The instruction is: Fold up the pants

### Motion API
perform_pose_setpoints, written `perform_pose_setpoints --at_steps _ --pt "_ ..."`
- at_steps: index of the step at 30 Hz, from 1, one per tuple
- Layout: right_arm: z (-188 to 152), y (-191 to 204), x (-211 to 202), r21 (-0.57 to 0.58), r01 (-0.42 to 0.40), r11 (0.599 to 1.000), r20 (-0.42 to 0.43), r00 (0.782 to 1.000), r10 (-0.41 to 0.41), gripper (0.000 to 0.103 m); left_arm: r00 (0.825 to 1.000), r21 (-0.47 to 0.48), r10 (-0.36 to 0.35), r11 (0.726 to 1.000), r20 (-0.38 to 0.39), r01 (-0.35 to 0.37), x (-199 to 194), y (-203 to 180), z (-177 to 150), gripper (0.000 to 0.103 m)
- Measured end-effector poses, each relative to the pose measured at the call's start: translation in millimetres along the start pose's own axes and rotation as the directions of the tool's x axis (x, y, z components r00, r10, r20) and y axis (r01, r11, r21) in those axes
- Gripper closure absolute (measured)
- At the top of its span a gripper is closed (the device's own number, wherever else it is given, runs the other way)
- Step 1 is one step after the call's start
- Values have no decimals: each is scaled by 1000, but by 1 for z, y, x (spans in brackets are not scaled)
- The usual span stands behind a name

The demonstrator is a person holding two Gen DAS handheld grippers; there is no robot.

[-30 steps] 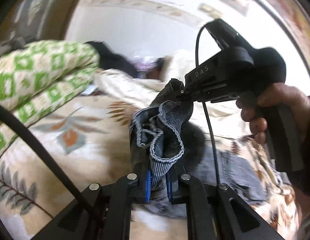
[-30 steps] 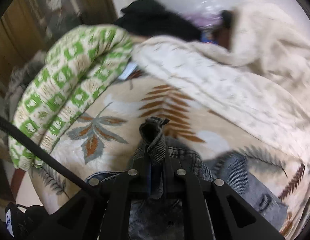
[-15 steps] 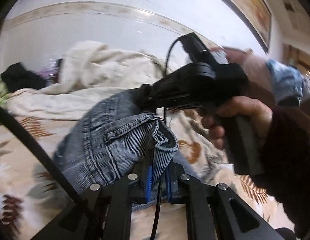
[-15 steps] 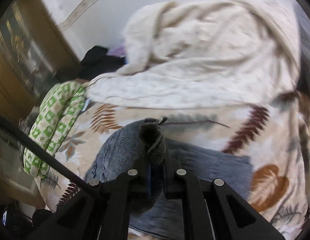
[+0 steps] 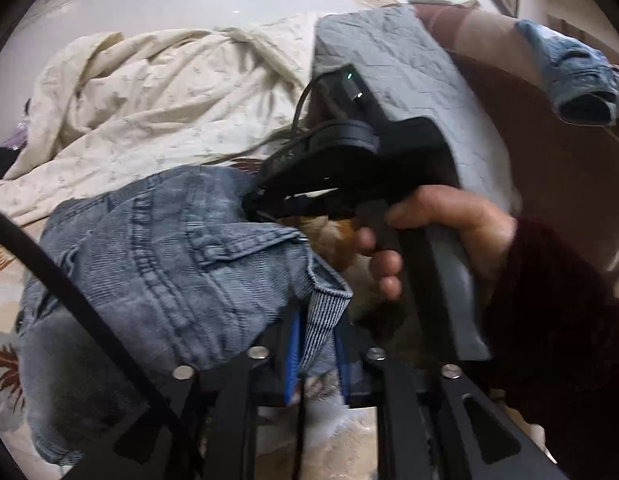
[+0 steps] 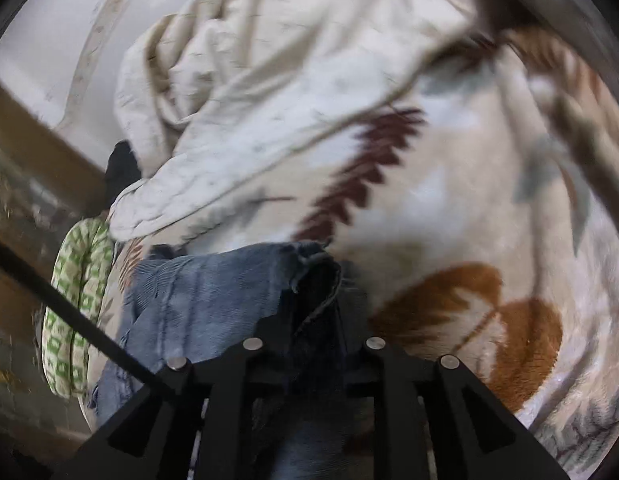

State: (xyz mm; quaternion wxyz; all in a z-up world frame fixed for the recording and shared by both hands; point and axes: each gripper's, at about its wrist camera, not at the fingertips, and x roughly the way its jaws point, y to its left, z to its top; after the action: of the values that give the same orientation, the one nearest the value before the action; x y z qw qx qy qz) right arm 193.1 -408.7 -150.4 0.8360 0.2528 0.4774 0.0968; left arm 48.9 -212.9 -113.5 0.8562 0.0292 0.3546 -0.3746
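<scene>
The blue denim pants (image 5: 157,264) hang spread between both grippers above the bed. My left gripper (image 5: 315,344) is shut on a striped edge of the pants at the bottom of the left wrist view. My right gripper (image 5: 253,204), held in a hand, shows in that view pinching the pants' far edge. In the right wrist view the right gripper (image 6: 313,312) is shut on a bunched denim edge, and the pants (image 6: 205,304) trail down to the left.
A leaf-print blanket (image 6: 449,208) covers the bed. A rumpled cream sheet (image 5: 149,96) lies at the back. A green-patterned quilt (image 6: 77,300) sits at the left. A grey pillow (image 5: 409,80) and a brown headboard (image 5: 549,152) stand to the right, with another denim item (image 5: 577,76) draped on it.
Both grippers have swung to the right across the bed with the pants in them. The pants have spread wider between them, and the green quilt has slid toward the left edge.
</scene>
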Motion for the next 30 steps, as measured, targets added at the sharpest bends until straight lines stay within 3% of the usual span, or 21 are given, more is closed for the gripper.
perform_pose_setpoints --at_steps 2,5,7,10,12,15,17,19,21,24,25,26,28,30 --pt "0 -10 -8 46 -10 999 16 1000 10 55 996 11 -86 996 25 85 -19 -4 0 65" --pt "-3 -11 -39 65 -50 997 96 994 43 54 983 81 -155 986 94 148 -64 -13 3 43" --pt "-10 -7 -60 63 -60 996 133 990 51 54 973 121 -193 977 129 178 -99 -13 0 43" --pt "-27 9 -95 31 -24 999 184 983 18 54 962 107 -223 972 160 208 -146 0 -11 39" --pt "-40 20 -119 11 2 1000 230 973 -4 54 965 74 -189 981 182 178 -168 19 -16 37" --pt "-66 42 -158 -22 7 1000 324 946 1 46 977 14 -54 999 205 52 -180 64 -8 36" --pt "-77 58 -173 -56 16 998 373 928 6 41 977 -64 75 996 200 -63 -178 100 3 36" --pt "-91 79 -182 -101 14 995 410 912 29 41 975 -125 145 984 166 -125 -165 124 12 36" --pt "-99 99 -177 -136 -1 991 417 907 58 41 969 -175 215 966 122 -193 -141 146 22 36" --pt "-101 121 -150 -182 -3 983 378 923 73 41 969 -165 239 960 65 -226 -101 155 20 36" --pt "-99 124 -135 -186 -19 982 345 935 84 47 968 -160 246 959 47 -236 -89 157 17 36" --pt "-97 124 -119 -179 -36 983 310 946 92 66 968 -158 246 959 40 -237 -86 156 12 36" --pt "-93 117 -94 -148 -53 988 261 961 91 84 969 -148 246 959 15 -241 -71 157 4 36" --pt "-91 112 -76 -132 -46 990 235 969 77 84 973 -127 229 965 -15 -229 -61 154 -1 36"
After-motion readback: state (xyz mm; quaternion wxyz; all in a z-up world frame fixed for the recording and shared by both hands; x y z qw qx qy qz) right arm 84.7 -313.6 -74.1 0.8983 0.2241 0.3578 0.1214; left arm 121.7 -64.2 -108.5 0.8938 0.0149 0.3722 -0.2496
